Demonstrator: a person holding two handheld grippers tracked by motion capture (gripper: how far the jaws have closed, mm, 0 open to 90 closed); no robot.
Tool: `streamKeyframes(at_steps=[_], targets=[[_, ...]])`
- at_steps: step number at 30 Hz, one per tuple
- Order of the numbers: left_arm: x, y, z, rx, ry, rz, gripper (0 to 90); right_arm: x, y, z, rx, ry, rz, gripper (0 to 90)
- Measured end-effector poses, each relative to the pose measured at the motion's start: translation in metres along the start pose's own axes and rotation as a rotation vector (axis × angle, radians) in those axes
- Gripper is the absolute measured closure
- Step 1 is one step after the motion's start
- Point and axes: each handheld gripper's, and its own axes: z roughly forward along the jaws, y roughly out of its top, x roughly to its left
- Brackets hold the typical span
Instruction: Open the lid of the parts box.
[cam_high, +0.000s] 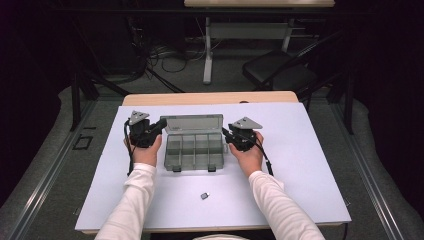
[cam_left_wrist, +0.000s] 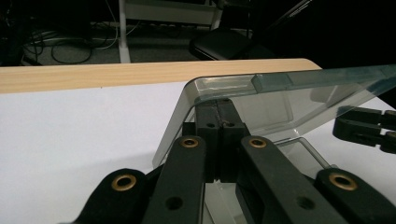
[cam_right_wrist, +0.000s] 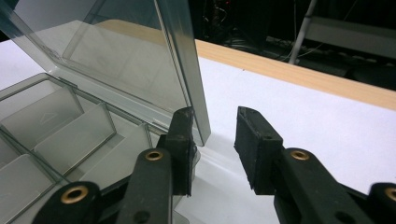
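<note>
A clear grey compartment box (cam_high: 194, 150) lies open on the white mat (cam_high: 300, 165), its lid (cam_high: 192, 123) tilted up at the back. My left gripper (cam_high: 161, 124) is at the lid's left corner. In the left gripper view it (cam_left_wrist: 217, 116) is shut on the lid's (cam_left_wrist: 289, 98) edge. My right gripper (cam_high: 226, 134) is at the lid's right end. In the right gripper view it (cam_right_wrist: 215, 135) stands open, with the lid's (cam_right_wrist: 116, 51) side edge just inside its left finger (cam_right_wrist: 182, 140). The compartments (cam_right_wrist: 70, 126) look empty.
A small dark part (cam_high: 205, 196) lies on the mat in front of the box. The wooden table edge (cam_high: 210, 98) runs behind the mat. A black chair (cam_high: 280, 70), cables (cam_high: 165, 55) and a white desk leg (cam_high: 207, 50) stand on the floor beyond.
</note>
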Motion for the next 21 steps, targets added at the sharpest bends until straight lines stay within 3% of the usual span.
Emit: streamKeyframes(at_steps=[6, 12, 21], targets=[[0.000, 0.000, -0.001, 0.000, -0.003, 0.000, 90.0, 0.001, -0.003, 0.006, 0.011, 0.007, -0.005, 68.6], [-0.001, -0.001, 0.000, 0.001, 0.000, 0.007, 90.0, 0.005, -0.004, 0.013, 0.003, -0.017, -0.053, 73.3], [-0.001, -0.002, 0.001, 0.010, -0.002, 0.010, 90.0, 0.009, -0.004, 0.019, 0.010, -0.017, -0.079, 79.8]])
